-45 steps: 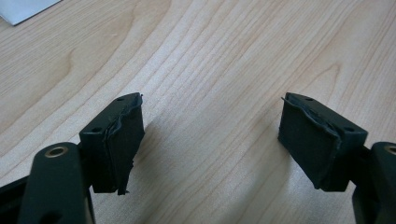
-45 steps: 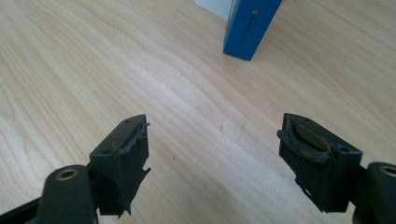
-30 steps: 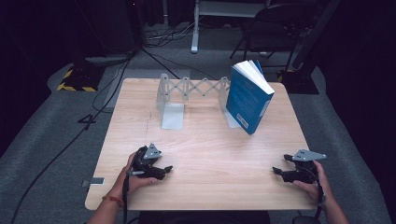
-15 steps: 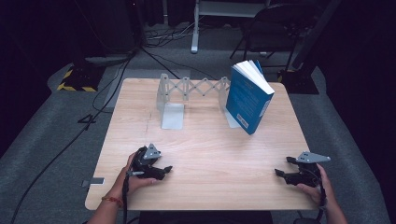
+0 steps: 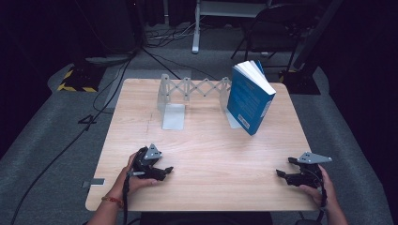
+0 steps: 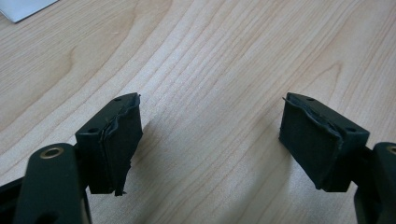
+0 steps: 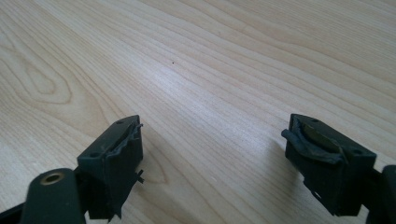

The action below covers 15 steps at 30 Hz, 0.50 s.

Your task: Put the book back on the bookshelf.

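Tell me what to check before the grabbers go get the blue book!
1. Left gripper open, nothing between its fingers: ok.
2. Right gripper open and empty: ok.
3. Blue book standing, leaning against the folding metal bookend: ok.
4. Bare table between the grippers and the book: ok.
5. Book steady enough not to tip when touched: cannot tell.

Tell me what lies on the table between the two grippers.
Nothing: in the high view only bare table runs from the left gripper to the right gripper.
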{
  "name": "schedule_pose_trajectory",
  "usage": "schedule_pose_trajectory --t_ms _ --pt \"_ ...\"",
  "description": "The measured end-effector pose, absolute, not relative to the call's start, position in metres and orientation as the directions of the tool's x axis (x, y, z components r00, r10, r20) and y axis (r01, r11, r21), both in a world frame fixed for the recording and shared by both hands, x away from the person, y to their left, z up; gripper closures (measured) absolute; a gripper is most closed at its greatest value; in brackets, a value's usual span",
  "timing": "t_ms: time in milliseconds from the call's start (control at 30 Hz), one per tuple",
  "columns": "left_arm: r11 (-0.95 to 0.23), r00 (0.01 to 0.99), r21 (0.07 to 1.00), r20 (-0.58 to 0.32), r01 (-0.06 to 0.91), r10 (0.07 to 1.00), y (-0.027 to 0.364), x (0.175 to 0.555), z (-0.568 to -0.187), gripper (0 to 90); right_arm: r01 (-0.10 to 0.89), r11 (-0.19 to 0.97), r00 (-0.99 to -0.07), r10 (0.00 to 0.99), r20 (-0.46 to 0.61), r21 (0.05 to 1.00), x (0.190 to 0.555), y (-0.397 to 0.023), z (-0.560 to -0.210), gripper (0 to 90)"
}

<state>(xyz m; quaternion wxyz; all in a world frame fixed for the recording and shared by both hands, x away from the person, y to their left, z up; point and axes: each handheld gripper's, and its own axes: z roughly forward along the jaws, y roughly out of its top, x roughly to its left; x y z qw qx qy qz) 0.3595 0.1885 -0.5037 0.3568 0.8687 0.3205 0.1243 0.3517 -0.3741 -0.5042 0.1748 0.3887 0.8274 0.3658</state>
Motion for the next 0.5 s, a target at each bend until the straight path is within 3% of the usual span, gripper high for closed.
schedule_pose_trajectory --t_ms 500 --pt "-0.544 0.769 0.697 -0.016 0.467 0.639 0.189 0.3613 -0.5039 19.6 0.517 0.431 -0.634 0.773 -0.007 0.74 0.3525 -0.3737 -0.5042 18.1"
